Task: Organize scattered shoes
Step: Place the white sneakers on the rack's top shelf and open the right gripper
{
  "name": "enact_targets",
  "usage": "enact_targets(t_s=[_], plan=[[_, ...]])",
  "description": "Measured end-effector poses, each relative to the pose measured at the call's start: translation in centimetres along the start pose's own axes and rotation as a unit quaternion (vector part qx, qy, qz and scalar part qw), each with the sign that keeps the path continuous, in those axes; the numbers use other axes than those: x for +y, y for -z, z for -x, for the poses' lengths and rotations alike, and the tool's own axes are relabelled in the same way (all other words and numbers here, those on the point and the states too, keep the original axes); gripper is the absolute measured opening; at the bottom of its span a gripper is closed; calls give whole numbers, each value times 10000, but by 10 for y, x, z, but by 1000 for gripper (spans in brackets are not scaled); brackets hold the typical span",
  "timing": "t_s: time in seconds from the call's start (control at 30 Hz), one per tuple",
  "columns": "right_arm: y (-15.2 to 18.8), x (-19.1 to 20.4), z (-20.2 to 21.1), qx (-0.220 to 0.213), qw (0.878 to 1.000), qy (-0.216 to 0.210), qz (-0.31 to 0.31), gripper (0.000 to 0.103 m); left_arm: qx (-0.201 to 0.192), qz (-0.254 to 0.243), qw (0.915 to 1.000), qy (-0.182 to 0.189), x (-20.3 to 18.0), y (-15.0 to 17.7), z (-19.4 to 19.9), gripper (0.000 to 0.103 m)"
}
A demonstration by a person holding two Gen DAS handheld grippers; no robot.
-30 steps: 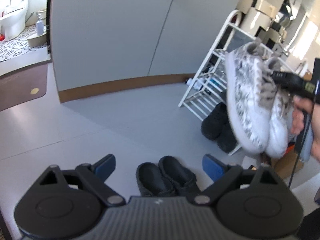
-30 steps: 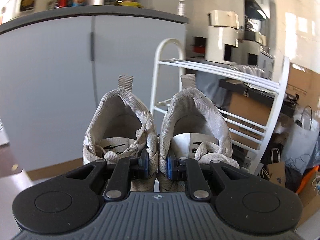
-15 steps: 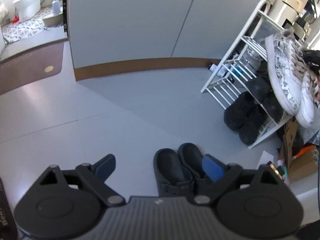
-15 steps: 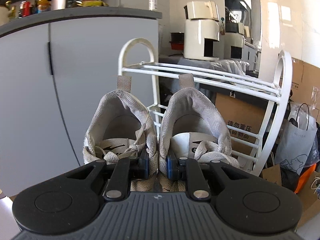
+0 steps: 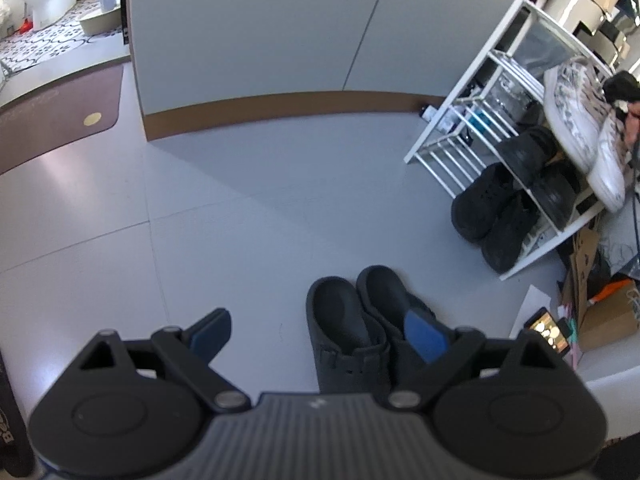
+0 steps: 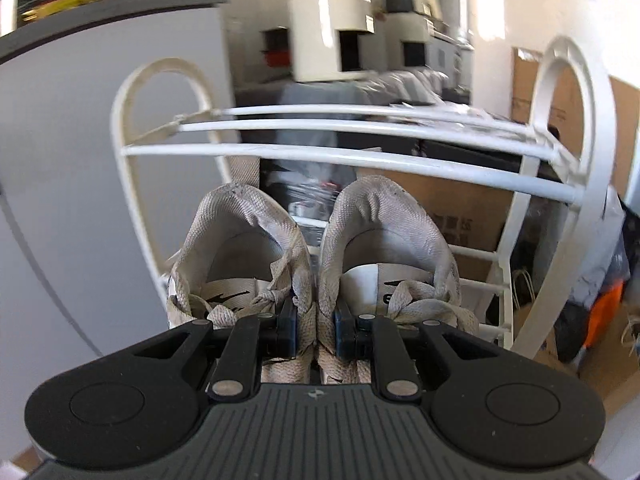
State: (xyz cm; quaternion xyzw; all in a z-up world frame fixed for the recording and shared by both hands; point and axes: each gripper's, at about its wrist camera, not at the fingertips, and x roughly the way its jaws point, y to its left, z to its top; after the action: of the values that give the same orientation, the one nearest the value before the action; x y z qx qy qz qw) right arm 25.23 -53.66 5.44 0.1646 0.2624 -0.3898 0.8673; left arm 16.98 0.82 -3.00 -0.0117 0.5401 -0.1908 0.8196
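Note:
My right gripper (image 6: 316,330) is shut on the inner collars of a pair of white sneakers (image 6: 384,240), held in the air just in front of the white wire shoe rack (image 6: 360,156). The sneakers also show in the left wrist view (image 5: 580,120), beside the rack (image 5: 472,120). My left gripper (image 5: 320,332) is open and empty, low over the grey floor. A pair of dark clogs (image 5: 348,320) lies on the floor by its right finger.
Black shoes (image 5: 496,208) sit on the rack's lower shelves. A grey cabinet (image 5: 260,32) stands behind. Cardboard boxes and bags (image 5: 600,312) lie right of the rack. A brown mat (image 5: 52,120) lies at the left.
The right gripper has carried the sneakers closer to the rack, below its top bars. The left gripper has shifted left, so the clogs now sit by its right finger.

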Motion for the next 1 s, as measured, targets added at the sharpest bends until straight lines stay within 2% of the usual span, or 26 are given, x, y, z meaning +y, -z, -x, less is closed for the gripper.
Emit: enact_targets(t_s=[0.17,0.27,0.37,0.6,0.77,1.0], plan=[[-20,-8,-33,-60,9986,417,-305,19,73,173,9998,-26,9,1,-1,95],[-31,-12,-51,-95,9966,679,-451,19,67,55,9998,-157,6,1,0,95],[-38,-14,-63,-205,9940,926,-544,19,35,74,10000,-45,3,-1,0,95],[-49,-14,-84,-190,9886,1197,-897,23,132,16,9999,-9,-4,-1,-8,95],[-56,-17,-92,-214,9886,1142,-954,48,97,49,9999,20,-4,-3,-6,95],[-54,-11,-78,-108,9921,913,-856,72,121,12,9999,-57,-2,-1,-7,95]])
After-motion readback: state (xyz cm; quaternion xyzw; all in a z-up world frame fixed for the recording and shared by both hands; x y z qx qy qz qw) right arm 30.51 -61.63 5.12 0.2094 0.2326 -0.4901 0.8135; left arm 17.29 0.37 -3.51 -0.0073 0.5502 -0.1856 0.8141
